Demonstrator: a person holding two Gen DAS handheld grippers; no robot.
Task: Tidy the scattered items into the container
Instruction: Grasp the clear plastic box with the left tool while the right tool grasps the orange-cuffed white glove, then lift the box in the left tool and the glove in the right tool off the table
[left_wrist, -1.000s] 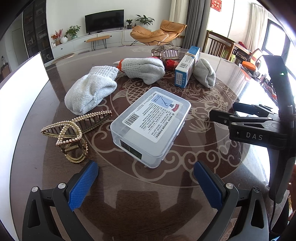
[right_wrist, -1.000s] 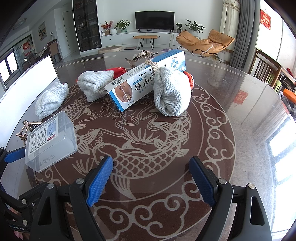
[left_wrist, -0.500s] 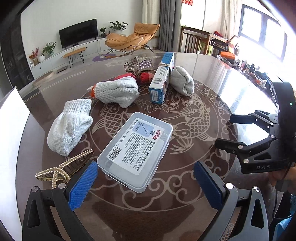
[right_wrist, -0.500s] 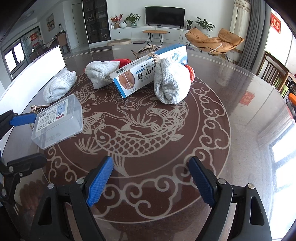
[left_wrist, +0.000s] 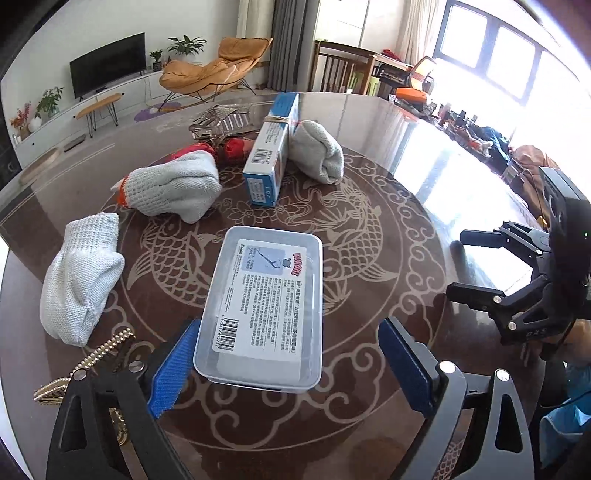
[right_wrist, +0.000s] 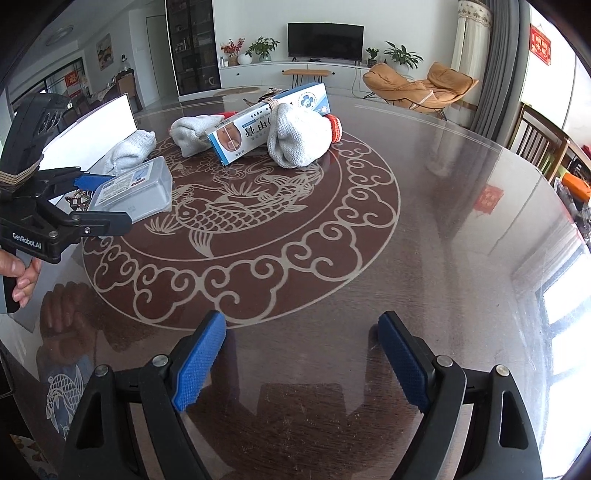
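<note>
Left gripper (left_wrist: 288, 363) is seen with fingers spread wide; the near end of the clear plastic box (left_wrist: 264, 306) lies between the blue pads (left_wrist: 173, 369); the left pad looks touching or just beside the box's near-left corner, contact cannot be confirmed; the right pad is apart from it; nothing is clamped. Right gripper (right_wrist: 301, 360) is also held wide, nothing between its fingers, over bare table (right_wrist: 443, 221); it is seen well apart from the items. Box is lidded, label up, on the table's fish pattern. Knit gloves (left_wrist: 79, 288) (left_wrist: 173, 186) (left_wrist: 317, 153) are scattered beyond it; a blue-white carton (left_wrist: 271, 151) is leaned between two of them; a pearl hair claw (left_wrist: 92, 365) is partly hidden beside the left finger.
</note>
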